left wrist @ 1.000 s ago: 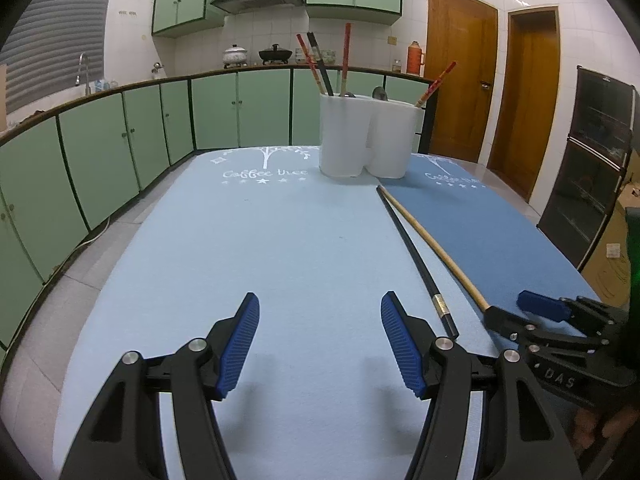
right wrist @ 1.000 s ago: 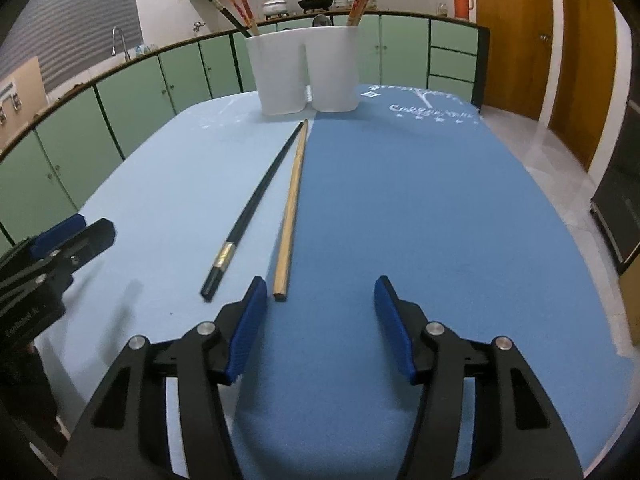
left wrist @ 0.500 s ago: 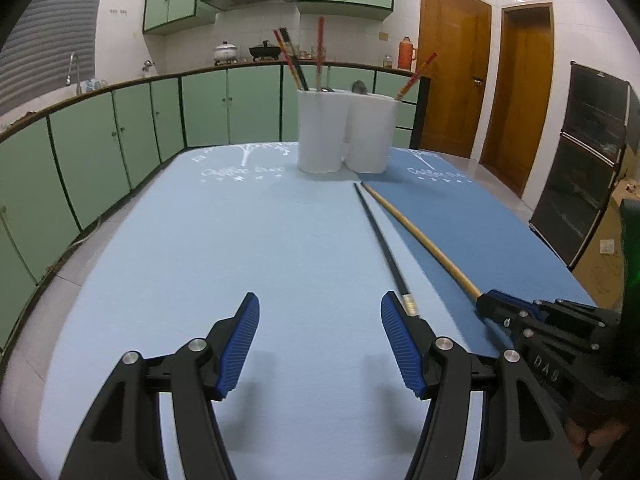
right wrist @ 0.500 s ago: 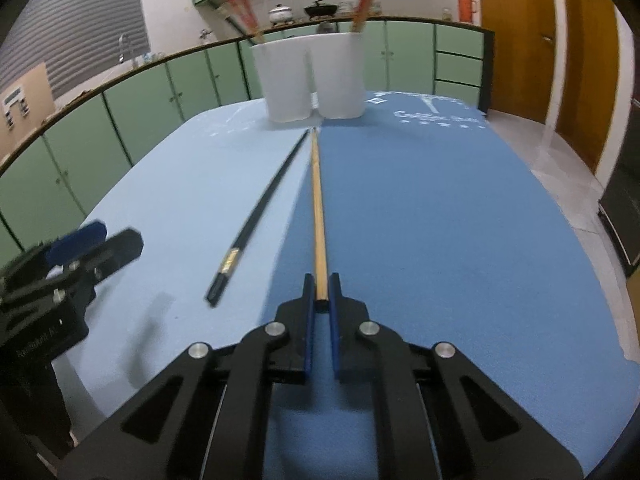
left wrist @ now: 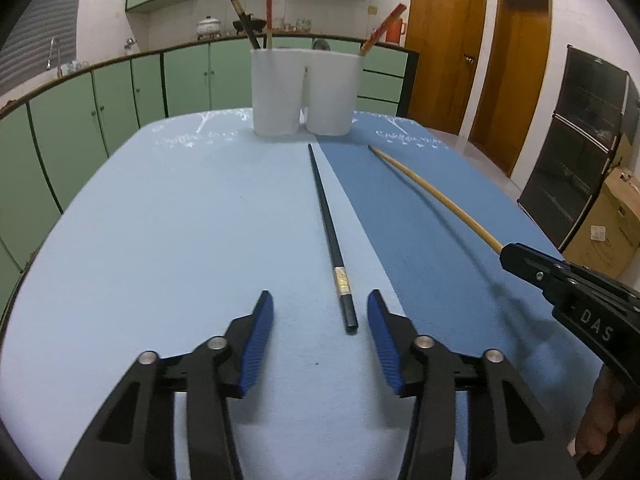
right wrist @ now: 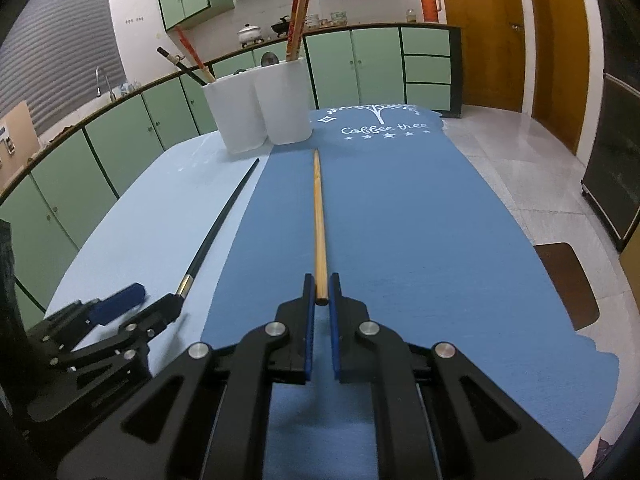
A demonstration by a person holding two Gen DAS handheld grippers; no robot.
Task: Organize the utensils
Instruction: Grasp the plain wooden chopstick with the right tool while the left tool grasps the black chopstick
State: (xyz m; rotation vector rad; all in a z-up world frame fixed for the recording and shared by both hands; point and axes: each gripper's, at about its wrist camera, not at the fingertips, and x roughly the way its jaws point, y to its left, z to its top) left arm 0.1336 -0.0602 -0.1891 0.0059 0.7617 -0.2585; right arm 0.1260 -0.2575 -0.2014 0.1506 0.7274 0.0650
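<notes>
Nearest, right claw [right wrist: 321,300] pinching the blunt end of a slender wooden chopstick [right wrist: 319,216], its tip raised toward the holder. Left claw [left wrist: 320,334] spread wide around the butt of a black chopstick [left wrist: 330,232], lying flat along the seam between pale-blue and dark-blue felt mats on the tabletop [left wrist: 160,240]. Beyond, broad bare mat. Farthest, near the rounded far edge, a smooth white twin-cup holder [right wrist: 260,108] with upright chopsticks.

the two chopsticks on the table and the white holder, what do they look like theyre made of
Tan chopstick: probably bare wood or bamboo, matte, with faint grain.
Black chopstick: dark and smooth, perhaps lacquered wood or plastic, with a shiny metallic-looking band near its thick end.
White holder: likely matte plastic, slightly translucent; ceramic can't be excluded.
</notes>
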